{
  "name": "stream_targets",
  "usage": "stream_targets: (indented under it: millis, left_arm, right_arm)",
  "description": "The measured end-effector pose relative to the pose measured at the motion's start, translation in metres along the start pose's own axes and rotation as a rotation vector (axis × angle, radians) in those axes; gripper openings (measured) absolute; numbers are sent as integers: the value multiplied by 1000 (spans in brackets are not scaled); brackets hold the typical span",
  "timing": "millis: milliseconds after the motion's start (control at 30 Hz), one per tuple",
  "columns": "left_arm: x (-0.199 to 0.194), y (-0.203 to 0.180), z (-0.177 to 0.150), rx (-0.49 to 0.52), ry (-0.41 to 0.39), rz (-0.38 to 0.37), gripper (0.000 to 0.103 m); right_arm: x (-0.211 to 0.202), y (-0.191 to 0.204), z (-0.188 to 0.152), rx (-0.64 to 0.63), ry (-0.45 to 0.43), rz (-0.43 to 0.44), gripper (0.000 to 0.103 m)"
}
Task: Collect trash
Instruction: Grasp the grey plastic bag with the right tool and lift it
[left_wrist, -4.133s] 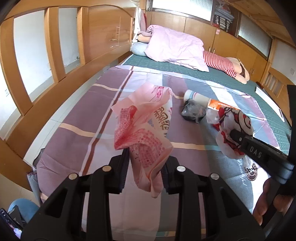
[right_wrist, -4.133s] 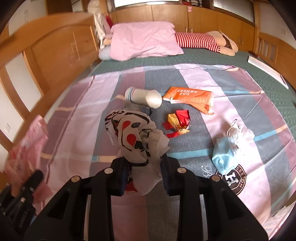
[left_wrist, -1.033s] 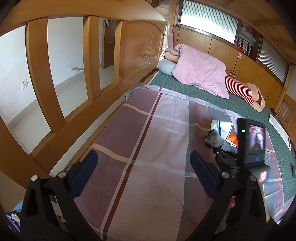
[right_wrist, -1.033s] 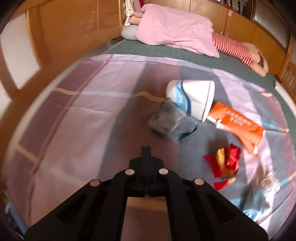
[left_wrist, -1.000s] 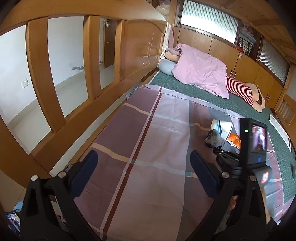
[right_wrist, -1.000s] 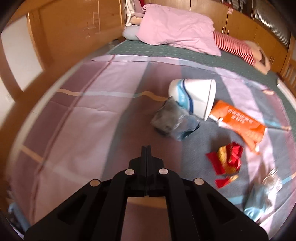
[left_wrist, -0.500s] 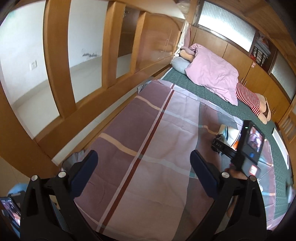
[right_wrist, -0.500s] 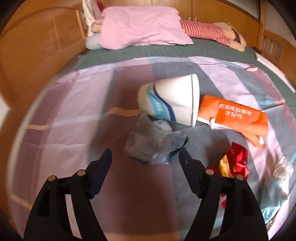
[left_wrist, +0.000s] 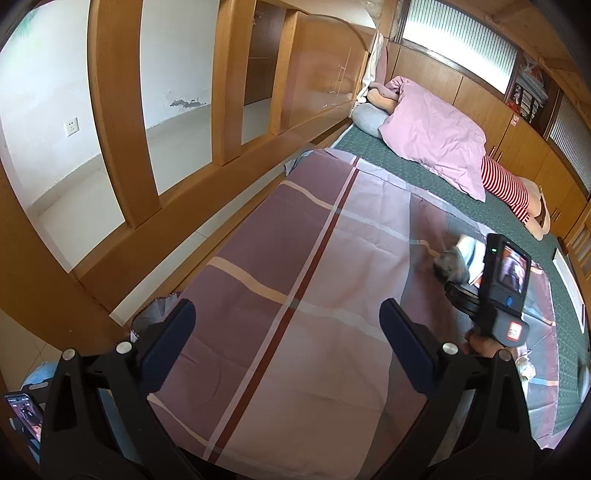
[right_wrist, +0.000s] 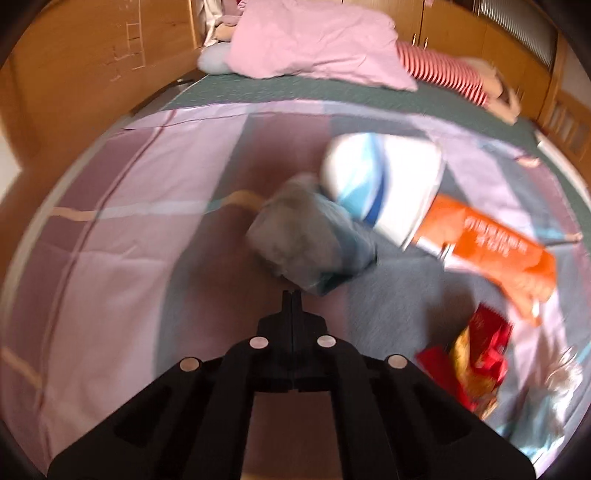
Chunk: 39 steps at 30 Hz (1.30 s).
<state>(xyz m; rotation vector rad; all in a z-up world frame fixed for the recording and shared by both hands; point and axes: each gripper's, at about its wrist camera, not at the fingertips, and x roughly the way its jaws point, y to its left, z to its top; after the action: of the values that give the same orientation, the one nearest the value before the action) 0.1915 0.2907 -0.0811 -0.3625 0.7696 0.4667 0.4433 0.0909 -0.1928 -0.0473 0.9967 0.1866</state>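
Note:
In the right wrist view my right gripper (right_wrist: 291, 295) is shut, its tips at the near edge of a crumpled grey-blue plastic bag (right_wrist: 310, 242) on the striped sheet; whether it pinches the bag I cannot tell. Behind the bag lies a white paper cup with blue stripes (right_wrist: 380, 181), then an orange packet (right_wrist: 491, 243) and a red-yellow wrapper (right_wrist: 476, 362). My left gripper (left_wrist: 284, 350) is open and empty above the sheet's near left part. In the left wrist view the right gripper (left_wrist: 491, 291) reaches to the grey bag (left_wrist: 448, 264).
A pink quilt (left_wrist: 432, 133) and a striped doll (left_wrist: 506, 184) lie at the bed's far end. A wooden rail (left_wrist: 122, 110) runs along the left side. A bin with a bag (left_wrist: 155, 310) stands below the left edge. A light blue mask (right_wrist: 546, 417) lies at right.
Earlier both grippers held bags; those are gone. In the last half second my right gripper moved forward to the grey bag and closed from open to shut. The left gripper stayed open.

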Motion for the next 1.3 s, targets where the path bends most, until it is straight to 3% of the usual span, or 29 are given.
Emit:
stream_targets:
  millis: [167, 300, 367, 400, 433, 467, 533, 600, 733, 800, 867, 1000, 1067, 1133, 1167, 1233, 1300]
  left_arm:
    - [3, 7, 2, -40, 17, -1, 99]
    - [2, 13, 3, -75, 22, -9, 99]
    - [2, 13, 2, -82, 30, -21, 99]
    - [2, 13, 2, -84, 33, -27, 99]
    - [1, 13, 1, -83, 37, -33, 99]
    - [1, 13, 1, -82, 39, -34, 99]
    - [1, 13, 0, -77, 43, -36, 99]
    - [2, 13, -1, -76, 49, -35, 99]
    - [7, 15, -1, -85, 69, -34, 99]
    - [11, 15, -2, -81, 82, -31, 99]
    - [14, 16, -1, -84, 92, -27, 99]
    - [13, 19, -1, -127, 87, -30, 99]
    - [12, 20, -1, -134, 79, -25, 99]
    - [13, 21, -1, -139, 75, -13, 99]
    - [14, 22, -1, -148, 79, -11, 99]
    - [16, 26, -2, -173, 88, -13, 99]
    - [19, 30, -1, -198, 100, -16, 99]
  right_arm:
    - [-29, -7, -10, 55, 29, 195, 1]
    - [-54, -20, -12, 100, -2, 239, 1]
    - [-57, -25, -9, 107, -45, 157, 10]
    - [-55, -25, -6, 94, -61, 112, 29]
    - [-50, -22, -2, 62, -81, 51, 55]
    - [-44, -19, 4, 35, -105, -5, 65]
    - [-34, -10, 12, -14, -156, -94, 78]
    - [-20, 2, 18, -71, -148, -103, 83]
    - [21, 28, 22, -248, -123, -227, 80]
    - [32, 31, 20, -301, -103, -232, 57]
    - [30, 27, 20, -313, -107, -206, 50]
    - [-2, 10, 21, -145, -35, 66, 46]
    - [-14, -1, 13, 59, 96, 396, 47]
    - [-4, 0, -8, 272, 330, 780, 48]
    - [0, 7, -20, 323, 418, 889, 48]
    - [3, 28, -46, 351, 568, 999, 54]
    - [5, 41, -63, 322, 660, 977, 60]
